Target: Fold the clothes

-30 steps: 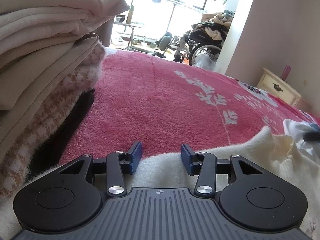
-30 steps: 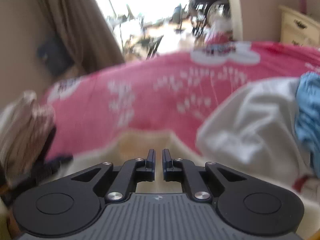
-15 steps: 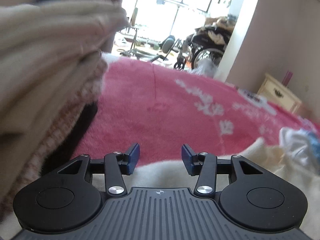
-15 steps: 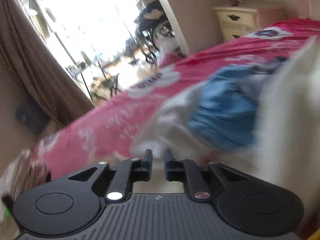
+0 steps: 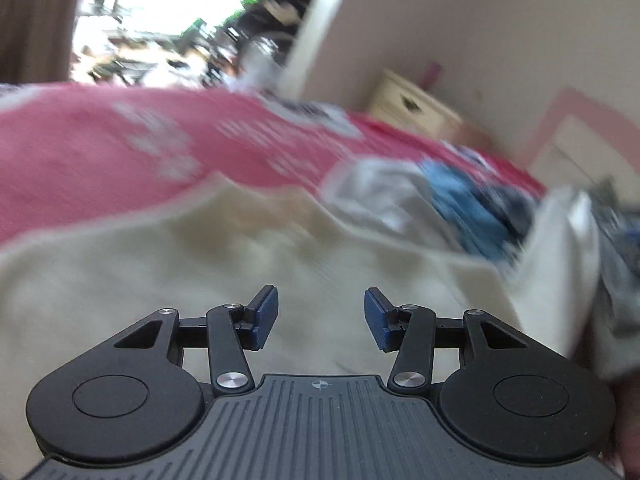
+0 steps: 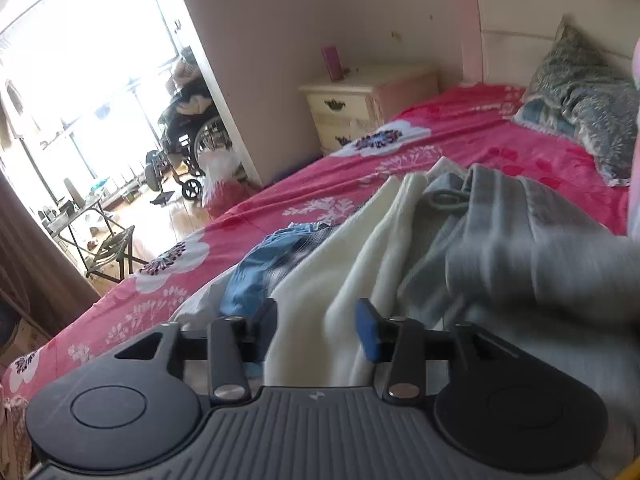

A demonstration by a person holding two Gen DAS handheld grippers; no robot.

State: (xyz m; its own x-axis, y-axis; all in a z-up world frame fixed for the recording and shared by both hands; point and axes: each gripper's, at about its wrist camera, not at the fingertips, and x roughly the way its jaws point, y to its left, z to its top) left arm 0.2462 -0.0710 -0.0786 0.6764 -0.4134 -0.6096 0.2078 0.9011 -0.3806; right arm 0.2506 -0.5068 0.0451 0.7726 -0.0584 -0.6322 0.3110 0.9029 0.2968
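On the bed: a red bedspread (image 6: 460,148) with white flower prints, clothes heaped across it
Cream garment (image 5: 168,280): spread over the near part of the bedspread in the left wrist view; in the right wrist view a cream fold (image 6: 332,300) runs up between the right fingers
Left gripper (image 5: 320,316): jaws parted, nothing between the blue pads (image 5: 267,316) — it hangs just above the cream garment, not gripping it
Right gripper (image 6: 318,330): jaws opening; the cream fold lies between them, and the pads do not look pressed on it
Grey garment (image 6: 532,256): ribbed, bunched just right of the cream fold, touching it
Blue garment (image 6: 264,264): crumpled beside the cream fold on its left; in the left wrist view it shows as a blue smear (image 5: 468,208) beyond the cream garment
Pillow (image 6: 584,96): grey patterned, at the head of the bed, well apart from the heap
Nightstand (image 6: 360,108): cream, beside the bed against the wall
Wheelchair (image 6: 192,136): beyond the bed, near the bright window
Sharpness: left wrist view heavily blurred — fine detail there cannot be told
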